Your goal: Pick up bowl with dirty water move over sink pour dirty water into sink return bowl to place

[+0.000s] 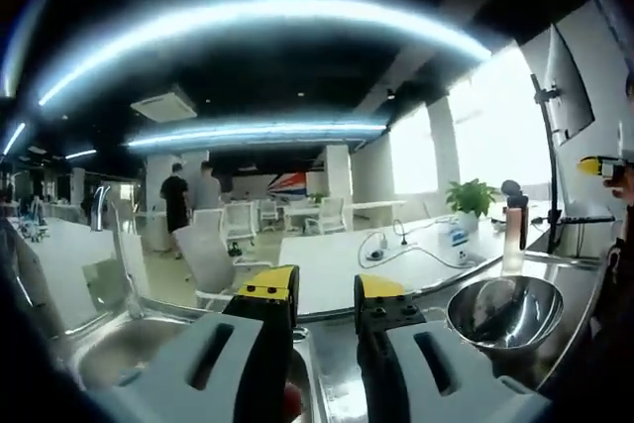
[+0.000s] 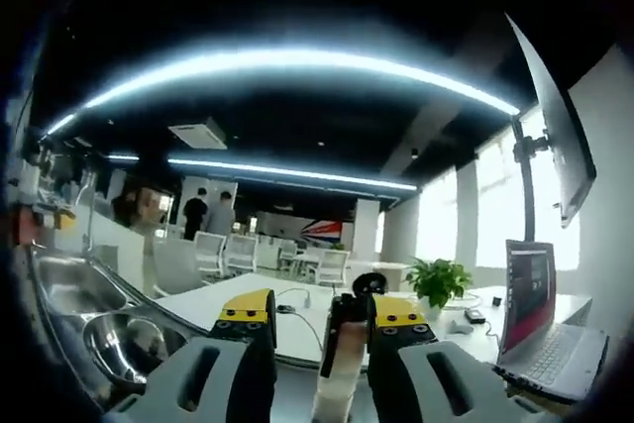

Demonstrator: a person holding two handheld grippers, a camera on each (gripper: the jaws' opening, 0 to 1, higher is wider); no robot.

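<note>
Bowl (image 1: 504, 312), stainless steel, sits on the steel counter (image 1: 570, 289) at about 3 o'clock in my left gripper view, just right of the sink (image 1: 129, 349), which lies at 8 o'clock. In my right gripper view the same bowl (image 2: 124, 344) shows at 8 o'clock, with the sink basin (image 2: 69, 289) beyond it at 9. I cannot tell from either view how much dirty water it holds.

Left gripper (image 1: 327, 296): jaws apart, nothing between them, hanging above the counter between sink and bowl. Right gripper (image 2: 322, 322): jaws apart; a slim dark-capped bottle (image 2: 342, 364) stands in the gap, but I cannot tell whether the pads touch it or it simply stands behind.

Judgement: pick-up not yet begun. Next move calls for bringing one gripper to the bowl's rim, closing on it firmly, and lifting level so nothing spills before the sink.

Surroundings: gooseneck faucet (image 1: 111, 235) at the sink; open office with white desks, chairs, a potted plant (image 1: 471, 197), a laptop (image 2: 540, 329), two people standing far off, bright ceiling light strips.
</note>
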